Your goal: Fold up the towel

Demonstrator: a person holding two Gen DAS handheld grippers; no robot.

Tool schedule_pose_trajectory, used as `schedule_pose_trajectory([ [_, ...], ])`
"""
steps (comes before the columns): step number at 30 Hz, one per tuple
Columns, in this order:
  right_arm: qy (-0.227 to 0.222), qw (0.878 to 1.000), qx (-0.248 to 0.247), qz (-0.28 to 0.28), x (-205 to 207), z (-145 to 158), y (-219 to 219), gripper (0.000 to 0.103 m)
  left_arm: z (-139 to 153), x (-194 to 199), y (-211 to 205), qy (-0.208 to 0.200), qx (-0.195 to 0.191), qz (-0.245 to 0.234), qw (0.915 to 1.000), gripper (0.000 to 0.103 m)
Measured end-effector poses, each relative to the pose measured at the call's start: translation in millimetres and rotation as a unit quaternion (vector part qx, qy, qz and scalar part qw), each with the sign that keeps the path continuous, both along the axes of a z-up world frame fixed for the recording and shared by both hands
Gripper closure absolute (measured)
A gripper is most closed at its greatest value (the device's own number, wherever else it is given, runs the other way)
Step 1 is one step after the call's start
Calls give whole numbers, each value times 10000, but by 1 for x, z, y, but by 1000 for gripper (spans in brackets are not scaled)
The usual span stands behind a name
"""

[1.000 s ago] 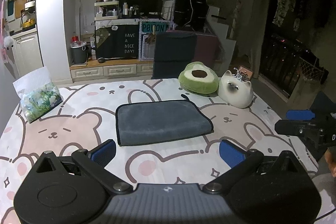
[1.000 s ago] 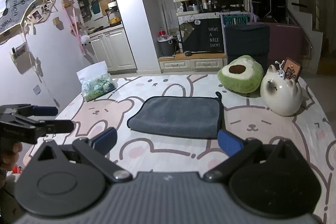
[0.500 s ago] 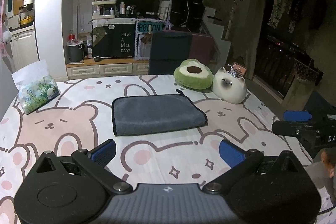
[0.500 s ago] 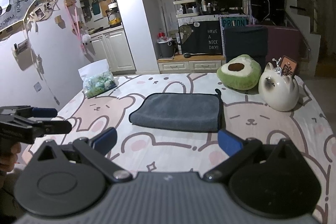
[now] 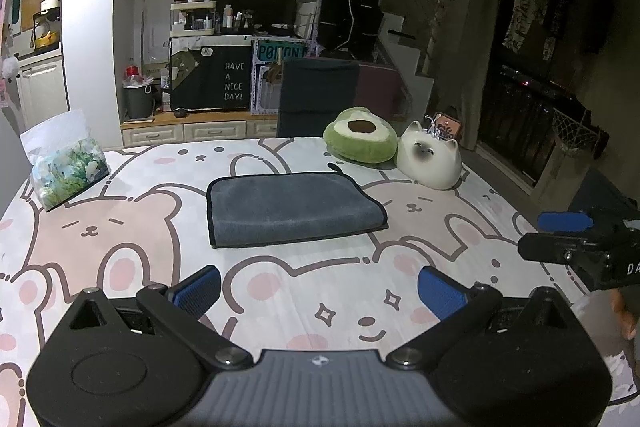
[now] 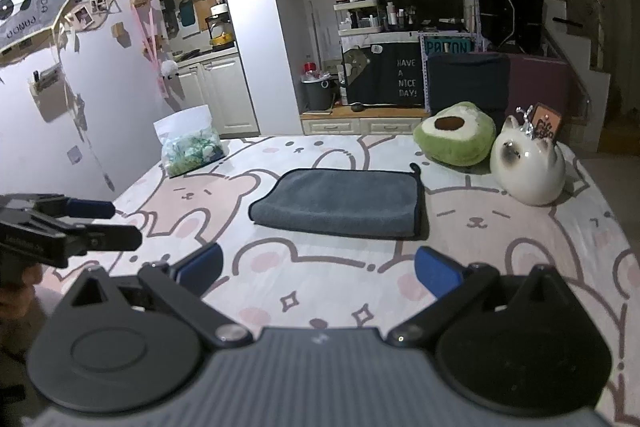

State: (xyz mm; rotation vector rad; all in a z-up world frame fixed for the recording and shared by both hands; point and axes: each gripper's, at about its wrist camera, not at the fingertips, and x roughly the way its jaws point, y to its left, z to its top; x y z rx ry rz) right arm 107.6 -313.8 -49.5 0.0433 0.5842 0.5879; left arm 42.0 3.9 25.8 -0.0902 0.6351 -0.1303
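A grey towel (image 5: 290, 209) with dark trim lies folded flat in the middle of the table with the bear-print cloth (image 5: 120, 239); it also shows in the right wrist view (image 6: 340, 203). My left gripper (image 5: 318, 293) is open and empty, held above the near table edge, well short of the towel. My right gripper (image 6: 318, 277) is open and empty, also back from the towel. Each gripper shows at the side of the other's view: the right one (image 5: 560, 233) and the left one (image 6: 92, 223).
A green avocado plush (image 5: 360, 141) and a white cat figure (image 5: 430, 161) stand at the far right of the table. A bag with a green print (image 5: 66, 163) stands at the far left. A dark chair back (image 5: 318, 99) is behind the table.
Both grippers have drawn back and up from the table a little; the towel looks smaller and has not moved. Both stay open.
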Motion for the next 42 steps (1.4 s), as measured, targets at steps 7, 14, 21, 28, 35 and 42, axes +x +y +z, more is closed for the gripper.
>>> schedule_pose_trajectory([
  [7,-46,10000,-22,1,-6,-3,1,0,-4,-7,-1,-18,55,3,10000,0],
  [14,-82,9998,-202,-33,-10,-7,2,0,-8,-11,-4,10,187,-25,9998,0],
  [21,-49,9996,-283,-42,-13,-12,2,0,-10,-13,-6,-11,240,-94,9997,0],
  [28,-33,9997,-233,-60,-13,-12,1,0,-11,-13,-5,-8,191,-95,9998,0],
  [35,-28,9997,-239,-54,-13,-13,2,0,-11,-14,-4,-2,164,-99,9998,0],
  [42,-18,9997,-234,-62,-13,-13,2,0,-11,-14,-5,-3,173,-97,9998,0],
])
